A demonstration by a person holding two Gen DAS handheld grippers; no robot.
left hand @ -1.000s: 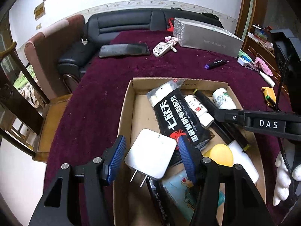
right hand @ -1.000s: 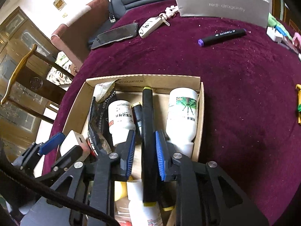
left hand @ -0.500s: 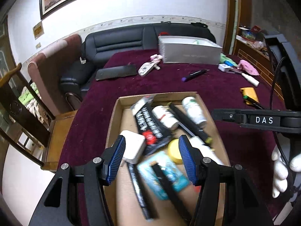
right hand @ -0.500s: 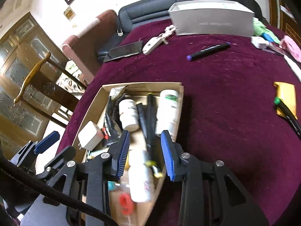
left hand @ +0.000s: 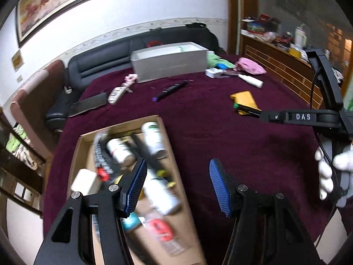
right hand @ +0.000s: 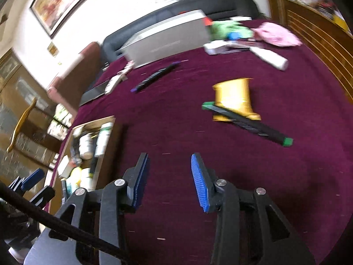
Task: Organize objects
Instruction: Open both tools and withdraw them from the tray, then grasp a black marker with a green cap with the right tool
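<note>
- The left gripper (left hand: 176, 185) is spread wide with nothing between its blue pads; it hangs above the dark red tablecloth (left hand: 220, 119), its left finger over the right edge of the cardboard box (left hand: 164, 130)
- The box lies ahead and to the left of that gripper, its long axis running away from it; inside are two white bottles (left hand: 120, 151) lying on their sides, a black pen (left hand: 143, 148) set lengthwise along the box, and a white charger (left hand: 85, 182) near the left wall; much of the contents is blurred
- The right gripper (right hand: 168, 176) is also wide open and holds nothing; only cloth shows between its fingers
- Ahead and to the right of the right gripper lies a black marker with green ends (right hand: 247, 122); its long axis runs diagonally, the far end up-left and the near end down-right; the far end rests across a yellow packet (right hand: 233, 95)
- Farther ahead, slightly left, a black marker with a purple cap (right hand: 154, 77) lies on the cloth, purple end toward the gripper and to the left, long axis slanting up to the right
- Beyond it stands a long grey box (right hand: 167, 42), with a pink cloth (right hand: 275, 34) and a white tube (right hand: 270, 58) off to the right
</note>
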